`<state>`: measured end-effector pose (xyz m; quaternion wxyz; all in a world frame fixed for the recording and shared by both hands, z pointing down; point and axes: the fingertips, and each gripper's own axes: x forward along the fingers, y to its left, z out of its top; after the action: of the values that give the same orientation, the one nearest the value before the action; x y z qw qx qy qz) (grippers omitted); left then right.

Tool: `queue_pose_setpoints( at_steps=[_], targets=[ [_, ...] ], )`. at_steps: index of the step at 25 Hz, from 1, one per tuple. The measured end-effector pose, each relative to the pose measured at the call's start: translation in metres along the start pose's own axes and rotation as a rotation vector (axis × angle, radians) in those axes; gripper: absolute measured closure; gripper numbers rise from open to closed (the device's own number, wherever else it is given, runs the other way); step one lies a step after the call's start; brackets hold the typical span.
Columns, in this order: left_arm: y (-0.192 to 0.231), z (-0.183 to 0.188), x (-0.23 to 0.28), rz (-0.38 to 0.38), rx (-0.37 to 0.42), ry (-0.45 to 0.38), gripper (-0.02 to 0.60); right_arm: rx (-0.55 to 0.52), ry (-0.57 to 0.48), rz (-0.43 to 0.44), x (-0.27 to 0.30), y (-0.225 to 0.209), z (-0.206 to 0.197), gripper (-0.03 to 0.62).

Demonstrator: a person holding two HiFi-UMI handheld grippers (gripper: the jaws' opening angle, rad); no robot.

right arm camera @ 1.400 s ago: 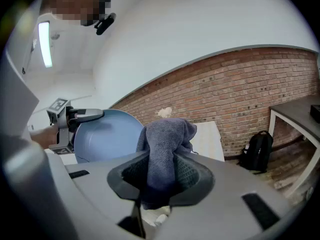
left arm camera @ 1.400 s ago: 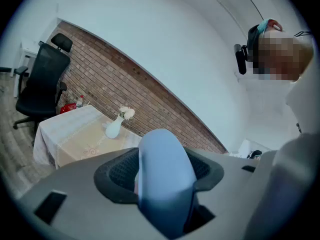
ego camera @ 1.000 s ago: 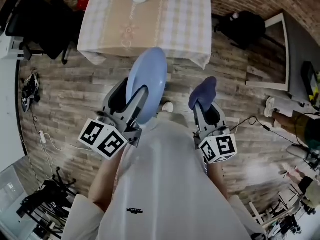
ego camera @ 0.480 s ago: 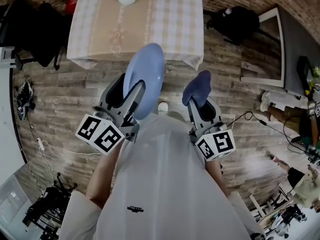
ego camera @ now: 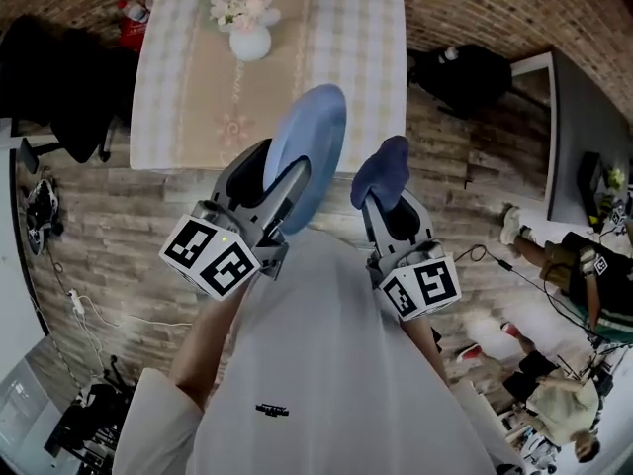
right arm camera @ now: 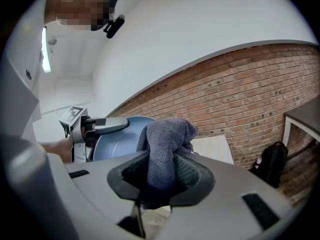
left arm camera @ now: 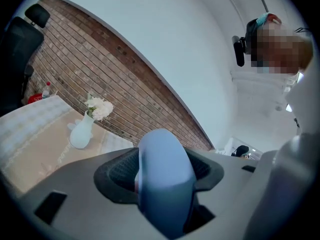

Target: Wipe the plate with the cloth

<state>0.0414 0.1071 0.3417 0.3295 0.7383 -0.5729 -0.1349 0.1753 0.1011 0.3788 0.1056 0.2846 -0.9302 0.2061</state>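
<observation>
Left hand-held gripper (ego camera: 282,188): jaws clamped on rim of blue plate (ego camera: 312,146); plate on edge, sticking out ahead of jaws. Right hand-held gripper (ego camera: 386,201): jaws closed on bunched dark-blue cloth (ego camera: 382,169); cloth just right of plate, contact unclear. Checked surface (ego camera: 356,57) with flower vase (ego camera: 248,38) beyond both.

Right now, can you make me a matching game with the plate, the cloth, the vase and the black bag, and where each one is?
Things:
1. plate
2. cloth
3. vase
4. black bag

Places:
A. on the floor
B. held in the left gripper
C. on the table
D. held in the right gripper

Pairs: 1-B, 2-D, 3-C, 4-A.
</observation>
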Motion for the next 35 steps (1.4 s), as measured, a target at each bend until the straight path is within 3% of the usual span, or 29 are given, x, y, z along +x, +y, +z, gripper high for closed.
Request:
queue_pose_setpoints(
  at_steps=[8, 14, 23, 35],
  targets=[
    [0.050, 0.057, 0.052, -0.026, -0.012, 0.028, 0.316, -0.027, 0.019, 0.015, 0.093, -0.007, 0.046, 0.468],
    [0.062, 0.079, 0.083, -0.066, 0.005, 0.060, 0.316, -0.048, -0.010, 0.021, 0.139, -0.016, 0.073, 0.468],
    [0.060, 0.084, 0.100, -0.066, 0.032, 0.075, 0.316, -0.103, -0.064, 0.078, 0.153, -0.008, 0.096, 0.468],
    [0.060, 0.089, 0.097, -0.168, -0.018, 0.081, 0.318, -0.202, -0.072, 0.116, 0.166, 0.001, 0.093, 0.468]
  ],
)
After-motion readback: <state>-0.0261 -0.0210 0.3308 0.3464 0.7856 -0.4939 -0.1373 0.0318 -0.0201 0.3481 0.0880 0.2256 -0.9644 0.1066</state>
